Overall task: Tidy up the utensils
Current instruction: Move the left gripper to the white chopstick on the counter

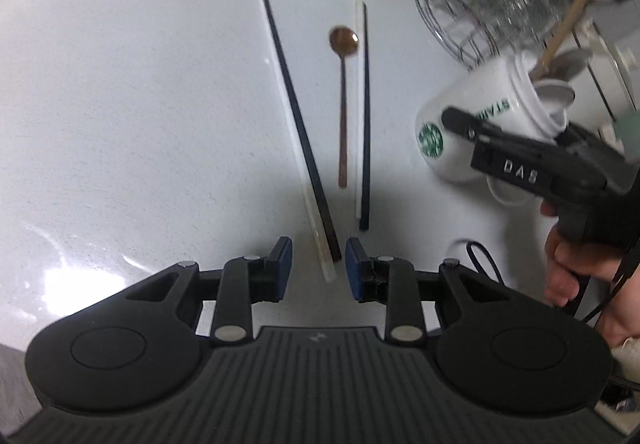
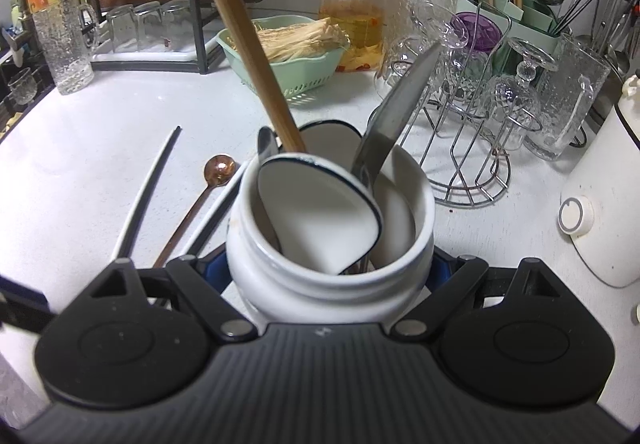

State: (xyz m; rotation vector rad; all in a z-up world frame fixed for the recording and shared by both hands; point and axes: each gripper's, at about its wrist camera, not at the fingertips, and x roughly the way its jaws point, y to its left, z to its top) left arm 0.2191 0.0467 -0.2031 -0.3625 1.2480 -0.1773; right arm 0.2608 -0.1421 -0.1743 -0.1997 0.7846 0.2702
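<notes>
On the white worktop point(image 1: 140, 103) lie two pairs of long chopsticks, one pair point(image 1: 298, 131) slanting and the other point(image 1: 362, 115) nearly straight, with a small copper spoon point(image 1: 343, 43) between them, bowl end away from the camera. The left hand-held gripper point(image 1: 316, 264) hangs low over the near ends of the slanting pair, its blue-padded jaws spread with nothing pinched; the chopstick tips sit in the gap between the pads without touching them. To the right, the right hand-held gripper point(image 2: 332, 268) is clamped on a white mug point(image 2: 332, 244) with a green logo, tilted toward the chopsticks. The mug holds a wooden-handled utensil point(image 2: 240, 31), a white ladle point(image 2: 320, 211) and a metal spoon point(image 2: 400, 107). Behind stand a wire rack of glasses point(image 2: 472, 147), a green basket point(image 2: 304, 71) and a red-lidded jar point(image 2: 356, 3)
</notes>
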